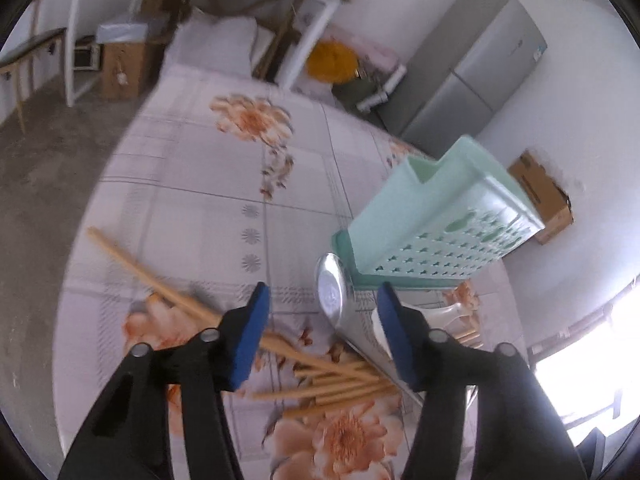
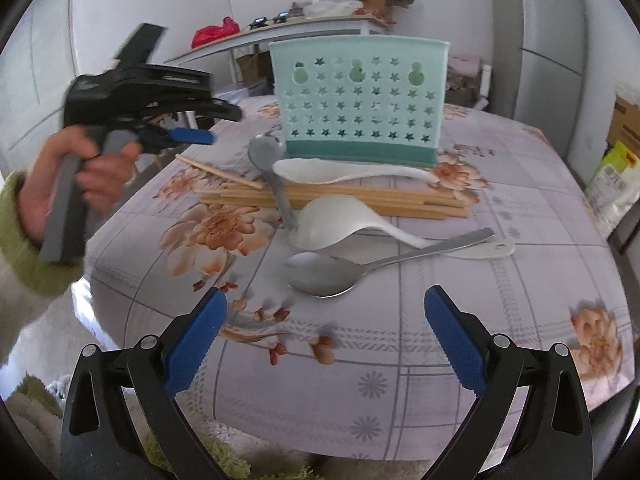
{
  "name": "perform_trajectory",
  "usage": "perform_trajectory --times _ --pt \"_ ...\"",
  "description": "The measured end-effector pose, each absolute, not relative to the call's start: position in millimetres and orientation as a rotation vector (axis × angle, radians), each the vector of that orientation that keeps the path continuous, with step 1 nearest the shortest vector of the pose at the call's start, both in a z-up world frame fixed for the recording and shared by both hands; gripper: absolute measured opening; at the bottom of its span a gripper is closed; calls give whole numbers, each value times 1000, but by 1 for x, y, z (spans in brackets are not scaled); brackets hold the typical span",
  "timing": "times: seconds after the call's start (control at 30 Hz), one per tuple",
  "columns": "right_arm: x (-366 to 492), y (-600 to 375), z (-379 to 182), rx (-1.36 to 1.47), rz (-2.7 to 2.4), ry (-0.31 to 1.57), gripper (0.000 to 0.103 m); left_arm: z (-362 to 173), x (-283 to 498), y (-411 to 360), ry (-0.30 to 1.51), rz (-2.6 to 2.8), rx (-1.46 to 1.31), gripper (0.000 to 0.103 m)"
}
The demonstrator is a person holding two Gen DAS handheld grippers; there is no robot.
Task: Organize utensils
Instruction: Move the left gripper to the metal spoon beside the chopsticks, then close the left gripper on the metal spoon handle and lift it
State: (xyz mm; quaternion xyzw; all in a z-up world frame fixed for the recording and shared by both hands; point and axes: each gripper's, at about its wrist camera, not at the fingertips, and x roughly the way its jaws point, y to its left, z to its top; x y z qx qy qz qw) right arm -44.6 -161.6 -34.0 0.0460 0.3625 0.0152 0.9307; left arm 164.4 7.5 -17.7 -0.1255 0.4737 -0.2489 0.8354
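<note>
A mint-green perforated utensil holder [image 2: 356, 100] [image 1: 440, 220] stands upright on the floral tablecloth [image 2: 500, 300]. In front of it lies a pile of wooden chopsticks [image 2: 360, 198] [image 1: 328, 384], crossed by two white plastic spoons [image 2: 328, 224] and a steel spoon [image 2: 266, 152] [image 1: 330, 288]. A second steel spoon [image 2: 324, 276] lies nearest my right gripper [image 2: 326, 292], which is open and empty just above the cloth. My left gripper [image 1: 324, 292] hovers over the chopsticks, its jaws apart with nothing pressed between them. It also shows at the left [image 2: 192, 136], held in a hand.
One chopstick [image 1: 140, 268] lies apart from the pile toward the table's edge. A grey fridge [image 2: 552, 40] [image 1: 472, 64] stands behind the table, with a cardboard box [image 1: 540, 196] beside it. A white side table [image 2: 280, 32] holds clutter. A green sleeve [image 2: 24, 240] is at the left.
</note>
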Motion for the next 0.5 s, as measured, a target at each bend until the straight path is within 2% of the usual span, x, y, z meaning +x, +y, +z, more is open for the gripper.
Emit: perform_trajectory --times 0.3,0.5 --pt "-45 -174 -42 166 65 755 95 -42 198 -18 1148 -503 -217 25" --pt "-46 -183 -45 204 72 752 95 -51 208 -18 1184 -476 -246 16"
